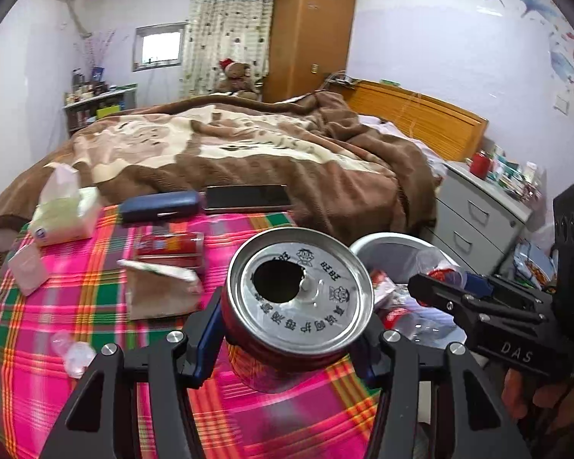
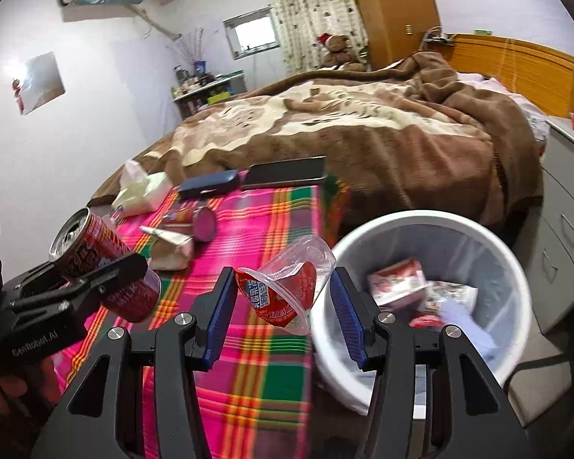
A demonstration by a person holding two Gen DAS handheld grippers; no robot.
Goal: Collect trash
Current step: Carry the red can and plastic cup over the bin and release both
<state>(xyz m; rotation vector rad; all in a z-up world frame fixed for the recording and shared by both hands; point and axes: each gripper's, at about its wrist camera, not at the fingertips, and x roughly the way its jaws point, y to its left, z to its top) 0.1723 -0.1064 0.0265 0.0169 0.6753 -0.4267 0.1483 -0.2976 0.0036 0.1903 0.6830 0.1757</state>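
Observation:
My left gripper (image 1: 291,340) is shut on a red drink can (image 1: 298,294), its opened silver top facing the camera, above the plaid cloth. The right wrist view shows that same can (image 2: 107,264) at the left. My right gripper (image 2: 283,302) is shut on a clear plastic cup with a red label (image 2: 287,287), held near the rim of the white trash bin (image 2: 401,222). The bin (image 1: 382,241) holds wrappers and cartons. Seen from the left wrist, the right gripper (image 1: 440,283) hangs over the bin with the cup.
On the plaid cloth (image 1: 76,279) lie a tissue pack (image 1: 65,214), a dark case (image 1: 158,206), a phone (image 1: 247,199), a red can on its side (image 1: 168,246), a paper carton (image 1: 160,287) and small clear cups (image 1: 76,355). A brown blanket covers the bed (image 1: 229,145). Grey drawers (image 1: 478,222) stand right.

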